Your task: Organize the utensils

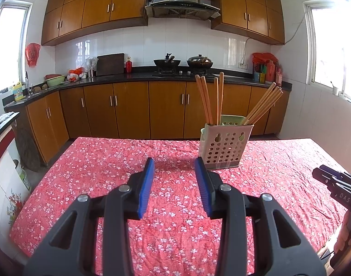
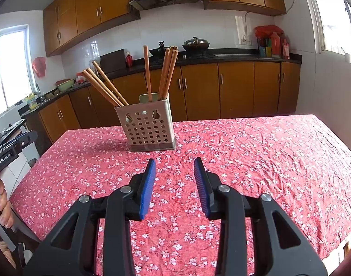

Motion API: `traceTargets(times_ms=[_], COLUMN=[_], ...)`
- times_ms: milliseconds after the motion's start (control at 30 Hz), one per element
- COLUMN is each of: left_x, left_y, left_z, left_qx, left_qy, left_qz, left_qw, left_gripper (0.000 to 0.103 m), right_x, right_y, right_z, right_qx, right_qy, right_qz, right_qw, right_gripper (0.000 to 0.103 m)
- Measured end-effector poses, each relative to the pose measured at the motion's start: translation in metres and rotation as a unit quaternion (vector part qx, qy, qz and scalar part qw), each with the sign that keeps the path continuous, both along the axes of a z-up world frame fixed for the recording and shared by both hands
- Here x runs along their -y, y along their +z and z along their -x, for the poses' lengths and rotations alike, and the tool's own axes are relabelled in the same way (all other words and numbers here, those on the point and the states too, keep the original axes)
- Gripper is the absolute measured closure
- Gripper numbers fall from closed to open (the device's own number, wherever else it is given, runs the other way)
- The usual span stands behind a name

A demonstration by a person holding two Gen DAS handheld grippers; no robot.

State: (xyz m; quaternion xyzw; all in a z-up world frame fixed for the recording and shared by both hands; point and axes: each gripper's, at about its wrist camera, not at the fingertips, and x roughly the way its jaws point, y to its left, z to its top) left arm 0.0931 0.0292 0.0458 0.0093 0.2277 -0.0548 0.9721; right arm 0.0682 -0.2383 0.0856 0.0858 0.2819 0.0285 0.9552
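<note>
From the left wrist view, your left hand-held gripper [image 1: 174,161] hovers over the desk [image 1: 106,161] with its blue pads a narrow gap apart and nothing between them. The holder [image 1: 223,147] stands just beyond and to the right of it, with chopsticks [image 1: 210,99] fanned out of it in two bunches. If you come in from this side you could clip the holder's near corner and tip the light box over.

From the right wrist view, your right hand-held gripper [image 2: 174,162] is likewise narrowly parted and empty. The holder [image 2: 149,126] sits farther off and slightly left. Its left-leaning chopsticks [image 2: 104,87] splay loosely, so a brush against them could scatter them.
</note>
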Motion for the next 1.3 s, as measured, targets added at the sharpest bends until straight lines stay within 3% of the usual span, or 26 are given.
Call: traceTargets(times_ms=[267, 333, 567, 700, 767, 833, 933, 1300], left_x=[0.002, 0.003, 0.009, 0.013, 0.014, 0.015, 0.017, 0.017], left_y=[-0.003, -0.005, -0.014, -0.019, -0.021, -0.021, -0.021, -0.027], left_z=[0.002, 0.004, 0.017, 0.029, 0.037, 0.044, 0.054, 0.066], left_qx=[-0.004, -0.006, -0.004, 0.006, 0.016, 0.026, 0.046, 0.05], left_qy=[-0.001, -0.002, -0.009, -0.007, -0.005, -0.002, 0.001, 0.013], left_qz=[0.002, 0.005, 0.008, 0.005, 0.004, 0.001, -0.006, -0.014], left_qw=[1.0, 1.0, 0.9999, 0.9999, 0.9999, 0.9996, 0.9989, 0.9986], left_gripper=[0.066, 0.063, 0.049, 0.031, 0.021, 0.011, 0.004, 0.004], right_x=[-0.002, -0.006, -0.021, -0.031, -0.034, -0.035, -0.036, -0.048], right_y=[0.001, 0.003, 0.008, 0.01, 0.01, 0.01, 0.01, 0.009], right_z=[0.002, 0.004, 0.01, 0.021, 0.028, 0.032, 0.036, 0.046], right_qx=[0.002, 0.004, 0.01, 0.032, 0.047, 0.056, 0.059, 0.069], right_qy=[-0.001, -0.002, -0.007, -0.015, -0.02, -0.026, -0.034, -0.04], right_qz=[0.007, 0.012, 0.018, 0.035, 0.044, 0.045, 0.049, 0.071], right_qw=[1.0, 1.0, 1.0, 0.999, 0.998, 0.997, 0.996, 0.994], right_gripper=[0.067, 0.062, 0.034, 0.011, 0.005, 0.002, 0.002, 0.002])
